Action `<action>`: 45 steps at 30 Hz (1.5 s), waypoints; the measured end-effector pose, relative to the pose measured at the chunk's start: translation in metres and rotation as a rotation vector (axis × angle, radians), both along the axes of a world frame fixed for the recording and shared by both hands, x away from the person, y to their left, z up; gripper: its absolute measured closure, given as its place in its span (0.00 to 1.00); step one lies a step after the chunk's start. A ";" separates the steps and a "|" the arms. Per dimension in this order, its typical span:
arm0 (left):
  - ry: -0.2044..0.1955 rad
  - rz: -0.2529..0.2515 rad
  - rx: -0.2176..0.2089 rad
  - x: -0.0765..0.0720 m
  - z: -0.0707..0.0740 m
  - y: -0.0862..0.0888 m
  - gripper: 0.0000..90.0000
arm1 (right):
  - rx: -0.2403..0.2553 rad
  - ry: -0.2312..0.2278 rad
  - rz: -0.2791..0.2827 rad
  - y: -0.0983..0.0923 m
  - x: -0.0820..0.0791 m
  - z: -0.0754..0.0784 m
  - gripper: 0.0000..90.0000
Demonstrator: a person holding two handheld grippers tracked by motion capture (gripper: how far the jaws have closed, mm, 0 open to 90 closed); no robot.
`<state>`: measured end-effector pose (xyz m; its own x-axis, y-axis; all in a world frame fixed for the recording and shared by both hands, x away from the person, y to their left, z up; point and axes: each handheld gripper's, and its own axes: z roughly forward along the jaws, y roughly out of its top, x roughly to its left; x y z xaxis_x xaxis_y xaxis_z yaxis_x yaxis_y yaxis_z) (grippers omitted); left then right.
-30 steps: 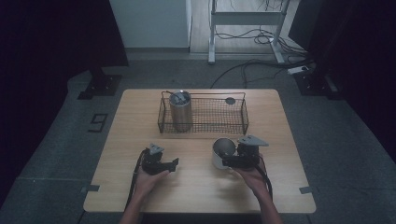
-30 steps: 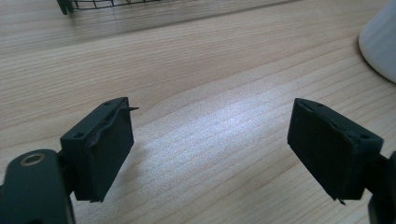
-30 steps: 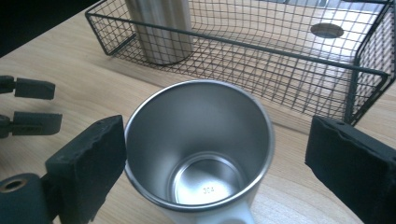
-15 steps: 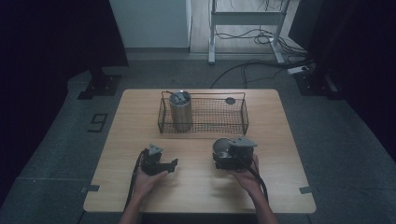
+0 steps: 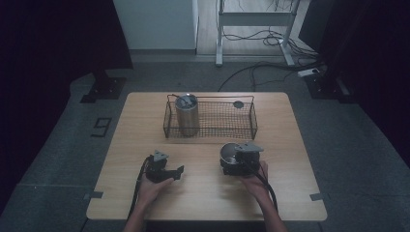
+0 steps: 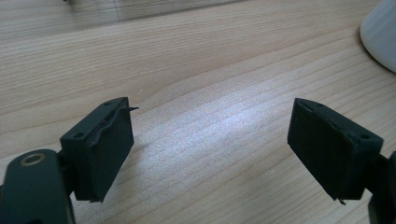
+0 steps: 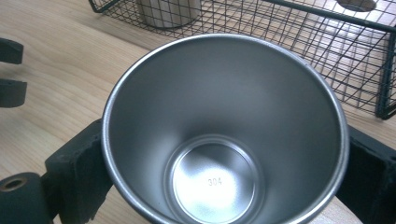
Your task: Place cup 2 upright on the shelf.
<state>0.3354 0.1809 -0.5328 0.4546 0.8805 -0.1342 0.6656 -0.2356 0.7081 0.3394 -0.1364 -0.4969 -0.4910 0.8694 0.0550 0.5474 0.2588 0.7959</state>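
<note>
A steel cup [image 7: 224, 135] sits between the jaws of my right gripper [image 7: 224, 177], open mouth toward the camera, with a black pad pressed on each side. From above, the cup [image 5: 228, 152] and right gripper [image 5: 236, 163] are low over the table's front right part, in front of the wire basket [image 5: 217, 133]. My left gripper [image 5: 178, 171] rests at the front left. Its jaws [image 6: 210, 149] stand apart over bare wood with nothing between them.
The black wire basket [image 7: 327, 56] stands at the back middle of the table. It holds an upright steel tumbler [image 5: 187, 115] at its left end and a small dark round thing [image 5: 238, 104] at its right. A pale rounded edge [image 6: 380, 32] shows far right in the left gripper view.
My right gripper has sunk a little toward the table with the cup in it, and has swung from the cup's right side to its near side. The left gripper has kept still.
</note>
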 end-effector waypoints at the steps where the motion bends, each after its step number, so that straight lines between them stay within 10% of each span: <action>1: 0.000 0.001 0.000 0.000 0.000 0.000 0.16 | -0.001 -0.001 0.002 0.000 0.000 0.000 0.07; 45: 0.016 0.010 -0.028 0.003 -0.002 0.004 0.16 | 0.069 -0.071 -0.006 -0.023 -0.007 0.016 0.08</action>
